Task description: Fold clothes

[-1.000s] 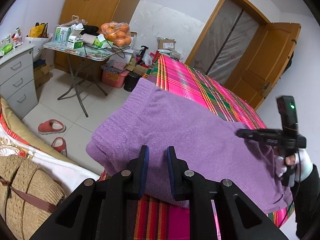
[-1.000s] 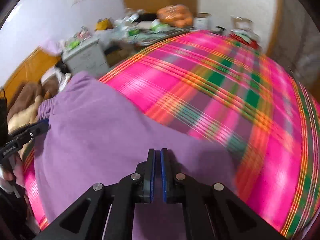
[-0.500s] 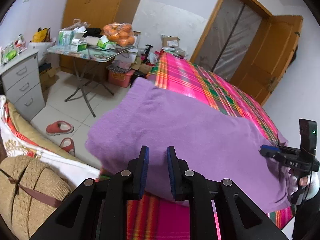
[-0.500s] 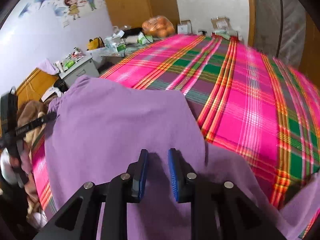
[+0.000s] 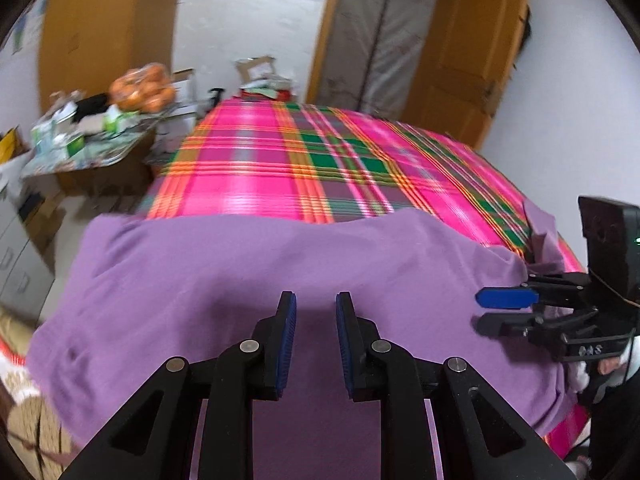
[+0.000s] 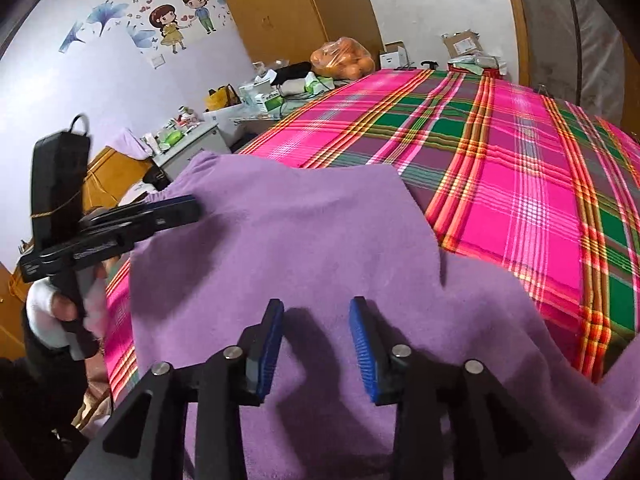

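Observation:
A purple garment [image 5: 280, 264] lies spread over the near end of a bed with a pink and green plaid sheet [image 5: 320, 176]. My left gripper [image 5: 316, 304] hovers just above the cloth, open, with nothing between its fingers. At the right edge of the left wrist view my right gripper [image 5: 502, 312] is held by a hand over the garment's right side. In the right wrist view the garment [image 6: 300, 232] shows one layer lying over another, and my right gripper [image 6: 317, 312] stands open above it. My left gripper [image 6: 176, 210] shows over the cloth's left edge.
A folding table [image 5: 92, 136] with boxes and a bag of oranges [image 5: 142, 90] stands left of the bed, beside grey drawers [image 5: 16, 256]. A wooden door [image 5: 460, 48] is at the far right. A white cabinet [image 6: 192, 148] stands by the wall.
My right gripper went from shut to open and now hangs over the purple cloth. The left gripper stayed open and swung to face across the bed.

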